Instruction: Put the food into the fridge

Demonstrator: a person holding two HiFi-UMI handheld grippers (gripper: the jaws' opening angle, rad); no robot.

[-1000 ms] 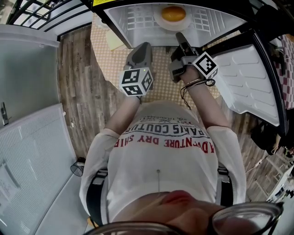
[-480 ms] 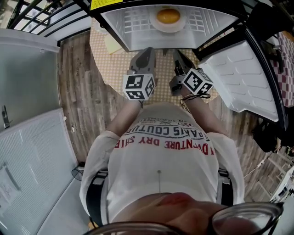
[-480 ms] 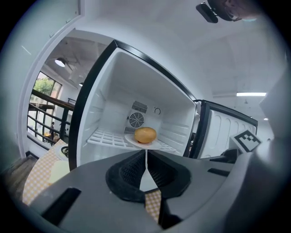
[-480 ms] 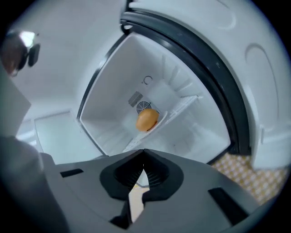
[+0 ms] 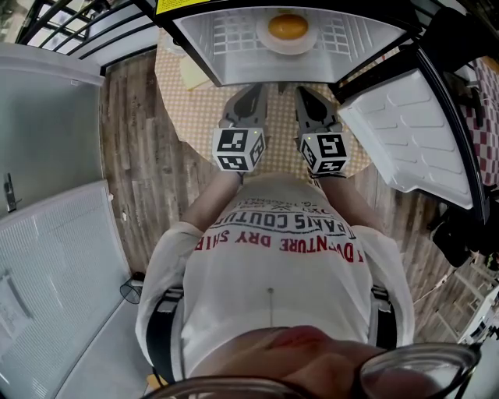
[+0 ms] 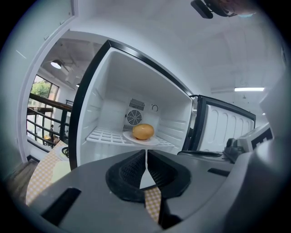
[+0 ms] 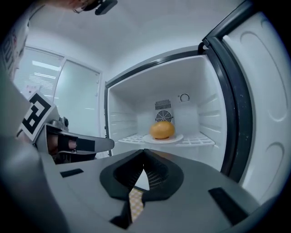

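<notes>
A round orange-yellow food item (image 5: 287, 26) lies on a white plate (image 5: 265, 40) on the wire shelf of the open fridge (image 5: 226, 62). Both gripper views show the food (image 6: 143, 131) (image 7: 162, 129) on its plate (image 6: 129, 137) (image 7: 178, 138), straight ahead and well beyond the jaws. My left gripper (image 5: 253, 93) and right gripper (image 5: 304, 93) hover side by side just outside the fridge opening, pointing into it. Each of them, left (image 6: 146, 153) and right (image 7: 144, 153), is shut with nothing between its pads.
The fridge door (image 5: 405, 132) stands swung open at the right. A beige checked surface (image 5: 187, 109) lies below the grippers, with wood flooring (image 5: 132, 156) to its left. White cabinet panels (image 5: 47, 140) fill the left side, and a black railing (image 5: 70, 19) runs at the top left.
The right gripper has rolled from lying on its side to upright, marker cube facing up, and its jaws have closed. Both grippers have drawn back from the fridge toward the person.
</notes>
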